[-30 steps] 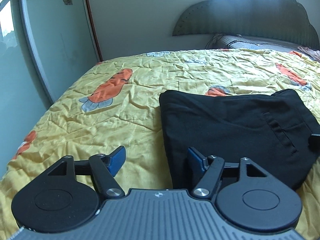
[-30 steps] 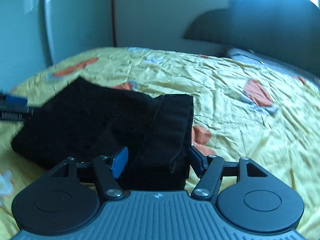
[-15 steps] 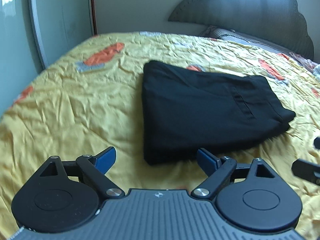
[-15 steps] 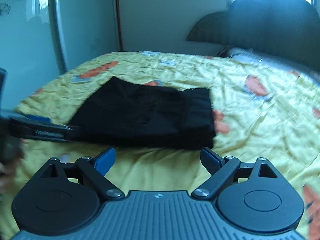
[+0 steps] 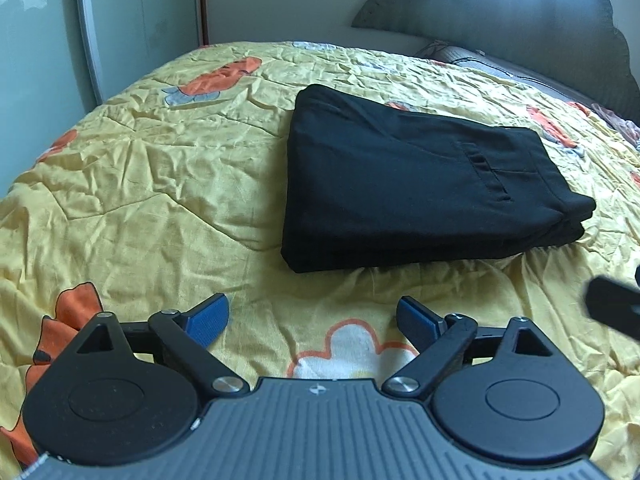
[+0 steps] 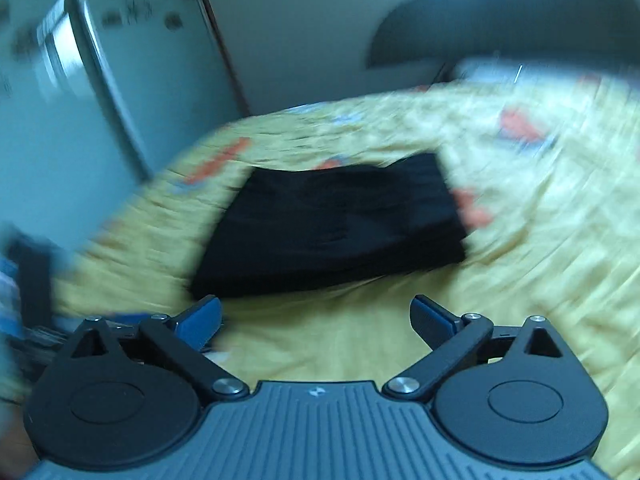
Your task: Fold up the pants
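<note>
Black pants (image 5: 412,184) lie folded into a flat rectangle on the yellow bedspread (image 5: 152,184); the blurred right wrist view also shows the pants (image 6: 340,232). My left gripper (image 5: 312,314) hovers over bare bedspread a little short of the bundle's near edge. Its jaws are opening and nothing is between them. My right gripper (image 6: 316,316) is likewise back from the pants, jaws opening wide over the cover, empty. A dark part of the other gripper (image 5: 612,304) shows at the right edge of the left wrist view.
The bedspread has orange carrot and flower prints (image 5: 348,348). A dark padded headboard (image 5: 500,12) and a pillow (image 5: 480,64) stand at the far end. A pale wardrobe door (image 5: 48,40) rises left of the bed. Loose cloth (image 5: 624,124) lies at the far right.
Both grippers have let go of the pants and drawn back from them, their jaws spreading wider. The folded bundle now lies farther ahead in both views.
</note>
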The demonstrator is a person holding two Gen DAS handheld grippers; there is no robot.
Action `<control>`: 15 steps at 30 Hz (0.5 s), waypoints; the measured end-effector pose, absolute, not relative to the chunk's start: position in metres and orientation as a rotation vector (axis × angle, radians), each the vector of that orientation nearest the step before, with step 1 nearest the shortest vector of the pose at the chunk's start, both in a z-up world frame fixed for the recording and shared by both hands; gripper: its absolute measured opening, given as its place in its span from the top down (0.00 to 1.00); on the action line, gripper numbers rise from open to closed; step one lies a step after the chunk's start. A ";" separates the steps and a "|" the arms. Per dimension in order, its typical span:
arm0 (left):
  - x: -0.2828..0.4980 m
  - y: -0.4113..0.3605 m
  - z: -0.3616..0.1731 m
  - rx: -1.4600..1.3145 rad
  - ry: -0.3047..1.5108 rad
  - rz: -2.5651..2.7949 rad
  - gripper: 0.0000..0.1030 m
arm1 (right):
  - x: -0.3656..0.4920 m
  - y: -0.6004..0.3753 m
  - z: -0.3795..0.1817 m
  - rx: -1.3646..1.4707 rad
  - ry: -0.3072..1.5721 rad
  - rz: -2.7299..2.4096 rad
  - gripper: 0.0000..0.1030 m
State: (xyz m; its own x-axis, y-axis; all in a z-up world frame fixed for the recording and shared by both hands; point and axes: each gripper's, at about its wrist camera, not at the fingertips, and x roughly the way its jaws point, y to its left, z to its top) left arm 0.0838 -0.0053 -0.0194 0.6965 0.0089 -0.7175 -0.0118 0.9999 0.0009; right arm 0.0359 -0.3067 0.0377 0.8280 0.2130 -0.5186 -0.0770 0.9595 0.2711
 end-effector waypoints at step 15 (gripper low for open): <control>0.081 -0.011 -0.031 0.016 0.739 0.030 0.00 | 0.064 -0.308 -0.018 0.176 0.633 0.042 0.02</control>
